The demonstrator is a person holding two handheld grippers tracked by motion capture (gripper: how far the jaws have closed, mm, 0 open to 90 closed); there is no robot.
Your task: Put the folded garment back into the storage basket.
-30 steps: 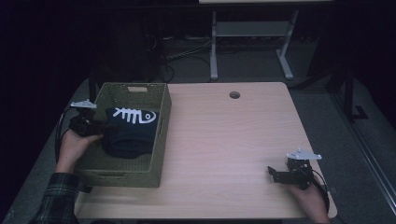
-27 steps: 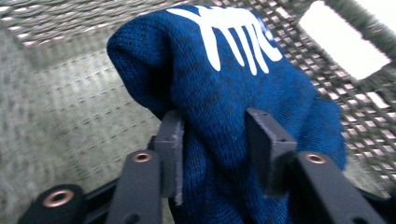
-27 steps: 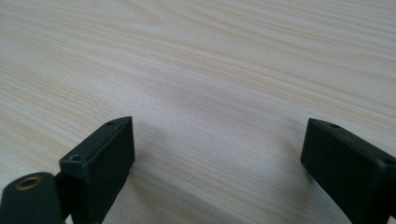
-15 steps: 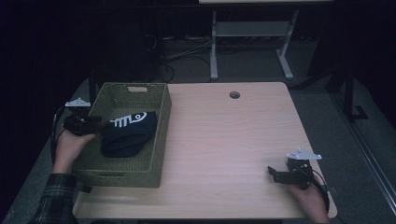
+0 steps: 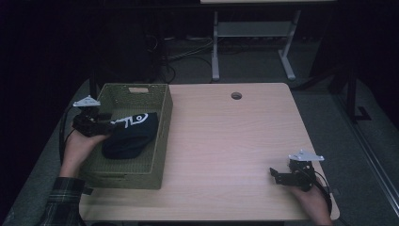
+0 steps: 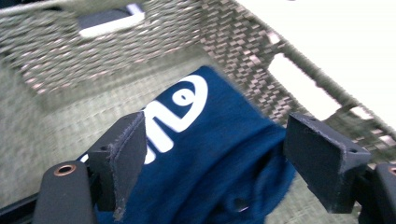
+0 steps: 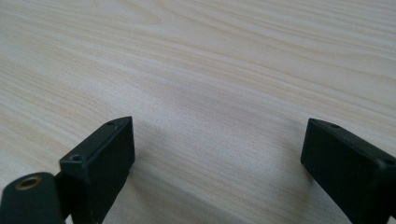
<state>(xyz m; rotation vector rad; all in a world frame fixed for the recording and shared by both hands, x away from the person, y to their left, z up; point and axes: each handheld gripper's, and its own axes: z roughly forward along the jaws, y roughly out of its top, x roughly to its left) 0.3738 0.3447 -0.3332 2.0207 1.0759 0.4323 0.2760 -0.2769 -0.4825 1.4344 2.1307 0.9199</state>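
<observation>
A dark blue garment [image 5: 129, 139] with a white print lies bunched inside the woven olive basket [image 5: 163, 136] at the table's left. My left gripper [image 5: 109, 126] hovers at the basket's left side, just over the cloth. Its jaws have just been opening and now stand wide. In the left gripper view the garment [image 6: 205, 154] lies below and beyond the left gripper [image 6: 219, 126], untouched by the pads [image 6: 122, 156]. My right gripper [image 5: 277, 175] rests at the table's front right, open. In the right gripper view the right gripper [image 7: 215, 126] has only bare wood between its jaws.
The light wooden table [image 5: 235, 141] has a round cable hole [image 5: 236, 95] near its far edge. The basket wall [image 6: 93, 60] has a handle slot [image 6: 112, 18] at its far end. Another desk's legs [image 5: 215, 47] and cables stand on the floor beyond.
The garment has dropped from a spread, lifted shape into a bunch on the basket floor. My left gripper let it go, opened, and drew back up toward the left rim. The right gripper stayed still.
</observation>
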